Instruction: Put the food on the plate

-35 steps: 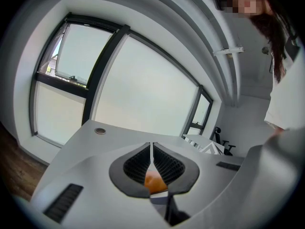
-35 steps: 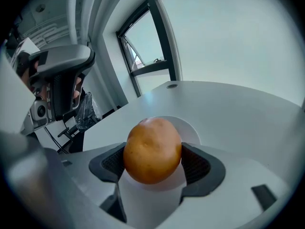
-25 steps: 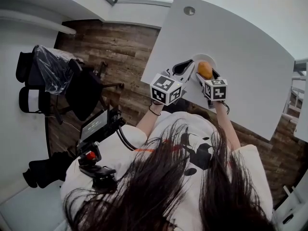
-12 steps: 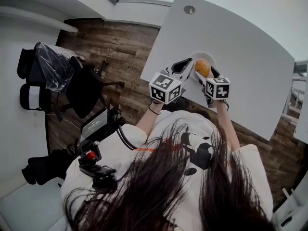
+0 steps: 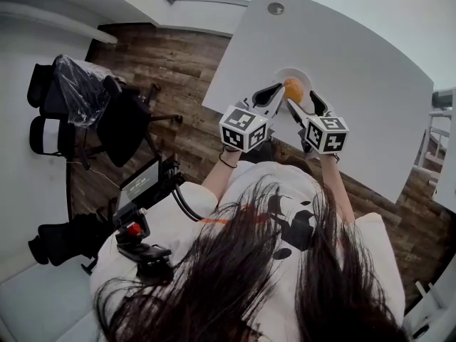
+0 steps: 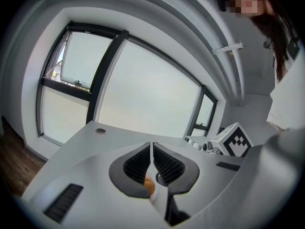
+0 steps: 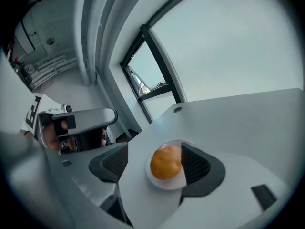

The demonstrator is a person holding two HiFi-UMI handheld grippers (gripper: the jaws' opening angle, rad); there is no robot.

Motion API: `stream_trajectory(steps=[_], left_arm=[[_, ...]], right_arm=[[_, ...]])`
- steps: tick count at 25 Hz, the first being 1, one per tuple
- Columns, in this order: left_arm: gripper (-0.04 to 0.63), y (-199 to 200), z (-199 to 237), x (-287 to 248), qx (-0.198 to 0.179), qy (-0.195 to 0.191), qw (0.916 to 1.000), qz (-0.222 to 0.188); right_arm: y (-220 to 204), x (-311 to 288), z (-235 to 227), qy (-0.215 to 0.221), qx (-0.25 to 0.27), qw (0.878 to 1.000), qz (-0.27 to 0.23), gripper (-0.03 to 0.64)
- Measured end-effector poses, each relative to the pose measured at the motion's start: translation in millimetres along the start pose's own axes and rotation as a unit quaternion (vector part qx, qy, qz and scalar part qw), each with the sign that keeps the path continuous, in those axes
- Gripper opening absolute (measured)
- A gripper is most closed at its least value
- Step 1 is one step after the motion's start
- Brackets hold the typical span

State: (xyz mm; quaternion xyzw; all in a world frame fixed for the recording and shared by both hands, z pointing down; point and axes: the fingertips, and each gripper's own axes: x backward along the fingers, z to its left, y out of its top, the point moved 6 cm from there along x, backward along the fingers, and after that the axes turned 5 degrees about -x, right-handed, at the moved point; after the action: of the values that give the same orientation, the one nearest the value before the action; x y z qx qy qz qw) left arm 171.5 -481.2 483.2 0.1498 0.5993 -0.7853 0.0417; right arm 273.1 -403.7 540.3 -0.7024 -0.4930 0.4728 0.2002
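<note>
The food (image 5: 293,90) is sitting on the plate (image 5: 306,81) on the counter (image 5: 356,70), with your left tool (image 5: 271,95) hovering just left and your right tool (image 5: 300,99) just before it.

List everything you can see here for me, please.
Food: one, orange, round, on the plate.
Plate: one, white, on the table near its edge.
Table: one, white, before the person.
Cable hole: one, grey, far corner of table.
Chairs: several, black, on the floor at left.
Floor: one, brown wood, beside the table.
Left gripper: one, white with black pads, shut, empty, beside the plate.
Right gripper: one, same colours, open, jaws either side of the food.
</note>
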Motion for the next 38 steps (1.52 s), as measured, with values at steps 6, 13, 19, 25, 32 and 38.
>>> stream_trajectory(steps=[6, 13, 19, 25, 32, 38], left_arm=[[0.006, -5.0, -45.5, 7.9, 0.000, 0.020, 0.9997, -0.012], [0.006, -19.6, -89.3, 32.1, 0.013, 0.062, 0.9976, -0.030], [0.006, -36.8, -151.6, 62.7, 0.012, 0.078, 0.9964, -0.032], [0.006, -43.0, -159.7, 72.6, 0.006, 0.082, 0.9962, -0.028], [0.006, -45.6, -154.9, 78.5, 0.009, 0.094, 0.9951, -0.029], [0.006, -50.9, -148.2, 82.4, 0.009, 0.104, 0.9940, -0.032]], right_arm=[[3.9, 48.3, 7.1, 0.036, 0.000, 0.999, -0.022, 0.272], [-2.6, 90.1, 17.1, 0.076, 0.000, 0.996, -0.038, 0.172], [-23.5, 143.7, 33.1, 0.106, 0.004, 0.993, -0.043, 0.160], [-38.0, 143.7, 39.8, 0.118, -0.006, 0.993, -0.030, 0.160], [-40.2, 136.7, 39.1, 0.118, -0.017, 0.993, -0.025, 0.160], [-44.8, 125.6, 34.1, 0.113, -0.019, 0.993, -0.024, 0.160]])
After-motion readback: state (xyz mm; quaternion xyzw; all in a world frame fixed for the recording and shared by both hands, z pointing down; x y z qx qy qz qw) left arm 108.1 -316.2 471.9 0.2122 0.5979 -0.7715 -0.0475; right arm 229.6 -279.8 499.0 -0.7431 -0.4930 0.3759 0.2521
